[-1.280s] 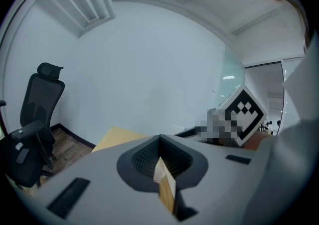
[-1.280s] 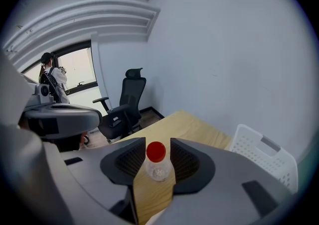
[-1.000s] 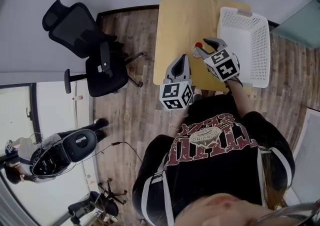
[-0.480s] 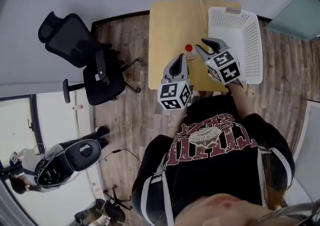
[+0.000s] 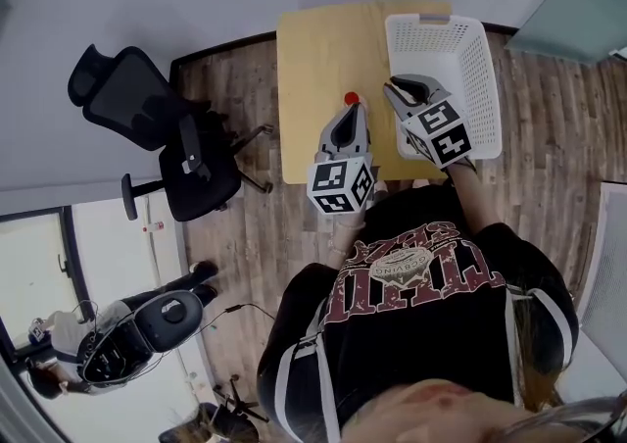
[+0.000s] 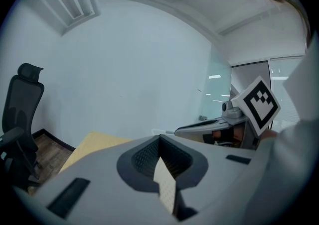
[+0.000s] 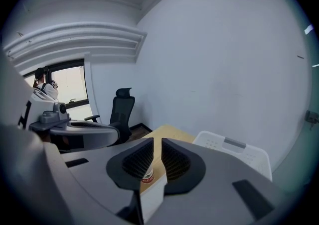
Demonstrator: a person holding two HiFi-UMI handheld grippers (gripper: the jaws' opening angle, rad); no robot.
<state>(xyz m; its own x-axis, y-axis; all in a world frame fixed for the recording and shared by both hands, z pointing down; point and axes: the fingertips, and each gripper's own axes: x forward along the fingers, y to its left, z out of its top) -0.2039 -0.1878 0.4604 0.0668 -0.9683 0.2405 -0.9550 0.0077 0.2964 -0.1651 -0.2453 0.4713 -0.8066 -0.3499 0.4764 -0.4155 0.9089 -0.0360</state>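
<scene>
- Holding both tools out in front of the chest, the person (image 5: pixel 411 314) stands at the near edge of a light wooden table (image 5: pixel 313 44).
- The left gripper (image 5: pixel 354 114) has its jaws pressed together at the tips with nothing between them. Its own view shows only a pale sliver below the closed tips.
- The right gripper (image 5: pixel 393 87) has its jaws a narrow slot apart and pinches nothing. It is raised over the near left corner of the white plastic basket (image 5: pixel 488 88).
- A small clear bottle with a red cap (image 5: pixel 351 98) stands upright on the table, its long axis vertical and the cap facing the head camera.
- From above, the bottle sits just past the left gripper's tips and lies to the left of the right gripper's. So the left gripper looks the nearer of the two.
- In the right gripper view the bottle (image 7: pixel 146 176) shows low in the slot between the jaws. It stands beyond and below them, apart from the pads.
- The basket sits on the table's right half, just beside the bottle's spot.
- A black office chair (image 5: pixel 147 113) stands on the wood floor well to the left, with a grey wheeled machine (image 5: pixel 147 323) farther off.
</scene>
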